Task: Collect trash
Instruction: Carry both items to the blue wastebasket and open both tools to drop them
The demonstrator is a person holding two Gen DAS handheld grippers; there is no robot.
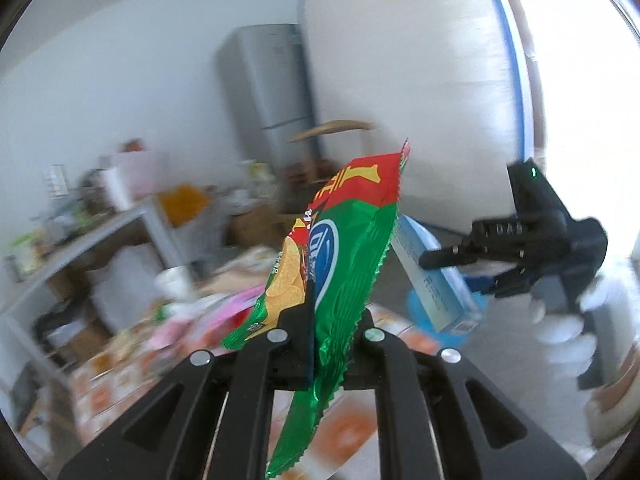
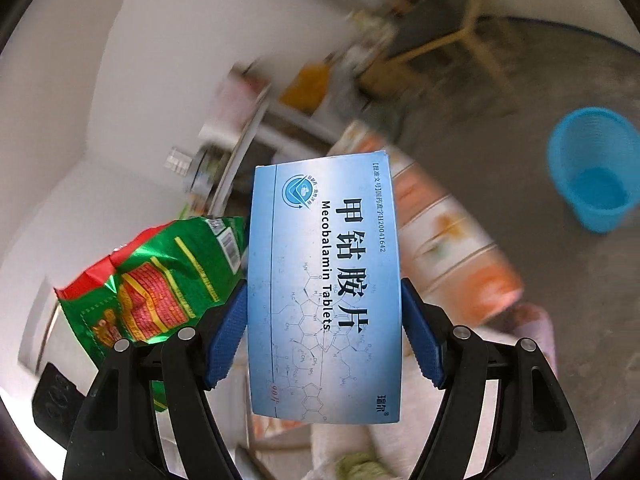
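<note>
Clamped nearly shut in our left gripper, the chip bag stands upright; our right gripper grips the pill box wide. We should carry both level to the blue bin before letting go.

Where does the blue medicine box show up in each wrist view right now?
Left wrist: blue medicine box right of centre, partly behind the green chip bag.
Right wrist: box at centre, clamped between the blue pads.
Shared landmark: the chip bag, lower left there.
</note>
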